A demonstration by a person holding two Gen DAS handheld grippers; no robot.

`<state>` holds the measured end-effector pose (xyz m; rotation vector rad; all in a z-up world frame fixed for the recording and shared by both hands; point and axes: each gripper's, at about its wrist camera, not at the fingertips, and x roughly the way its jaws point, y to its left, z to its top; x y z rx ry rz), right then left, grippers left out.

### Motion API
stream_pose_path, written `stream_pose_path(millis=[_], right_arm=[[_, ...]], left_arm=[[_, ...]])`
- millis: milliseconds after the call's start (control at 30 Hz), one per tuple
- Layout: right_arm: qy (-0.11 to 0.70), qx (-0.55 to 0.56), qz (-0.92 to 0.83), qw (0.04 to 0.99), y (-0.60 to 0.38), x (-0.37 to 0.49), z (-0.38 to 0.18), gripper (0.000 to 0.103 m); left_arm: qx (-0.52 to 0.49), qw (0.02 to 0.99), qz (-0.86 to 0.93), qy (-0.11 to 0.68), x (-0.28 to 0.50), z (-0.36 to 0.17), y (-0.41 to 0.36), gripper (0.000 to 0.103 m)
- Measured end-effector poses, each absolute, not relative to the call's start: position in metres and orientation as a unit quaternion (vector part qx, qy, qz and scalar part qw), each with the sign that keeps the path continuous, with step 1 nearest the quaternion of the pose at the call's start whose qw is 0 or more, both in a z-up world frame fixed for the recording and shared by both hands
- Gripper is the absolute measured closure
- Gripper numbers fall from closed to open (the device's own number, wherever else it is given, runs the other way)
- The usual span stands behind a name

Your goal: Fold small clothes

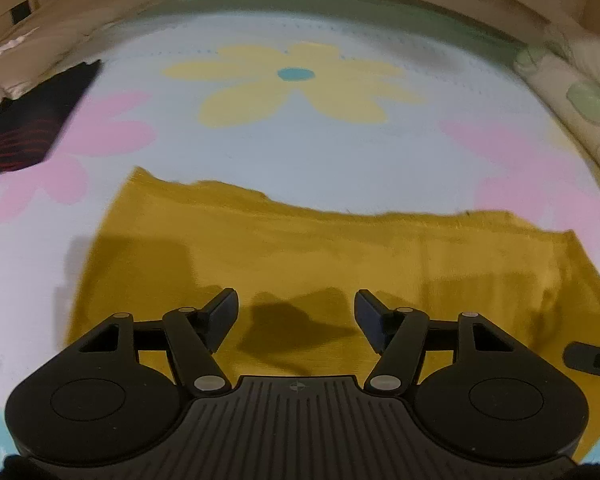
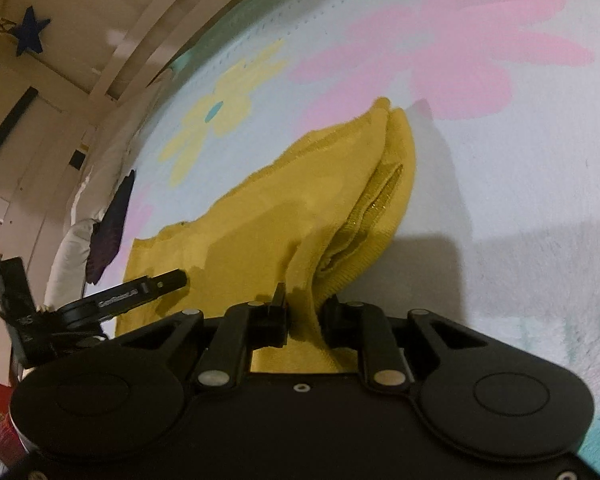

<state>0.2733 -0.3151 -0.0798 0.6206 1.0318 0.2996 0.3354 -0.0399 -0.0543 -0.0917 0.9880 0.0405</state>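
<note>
Mustard-yellow knit garment (image 1: 340, 248) lies flat on pale blue fleece blanket with flower print (image 1: 340, 140). Right gripper (image 2: 305, 312) clamped narrow on garment's bunched edge, lifting it off the blanket. Left gripper (image 1: 296, 316) over the garment, jaws apart, nothing between them. Dark red-striped cloth (image 1: 28, 128) at blanket's far-left edge.

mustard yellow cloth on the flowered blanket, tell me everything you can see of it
The mustard yellow knit garment lies mostly flat on the pale blue fleece blanket with pink and yellow flowers, its far edge wavy. One end is bunched into layered folds and lifted, pinched in the right gripper. The left gripper hovers open over it, with nothing between its fingers.
</note>
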Motion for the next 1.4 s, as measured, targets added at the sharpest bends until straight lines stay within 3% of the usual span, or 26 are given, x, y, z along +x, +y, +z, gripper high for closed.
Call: stream_pose_path(millis=[867, 1400], right_arm=[[0.464, 0.327, 0.236, 0.789, -0.165, 0.29, -0.06, 0.079], [0.476, 0.27, 0.238, 0.802, -0.093, 0.289, -0.071, 0.079]], left_arm=[[-0.11, 0.877, 0.083, 0.46, 0.304, -0.027, 0.138, 0.04], [-0.128, 0.87, 0.087, 0.468, 0.295, -0.032, 0.169, 0.04]])
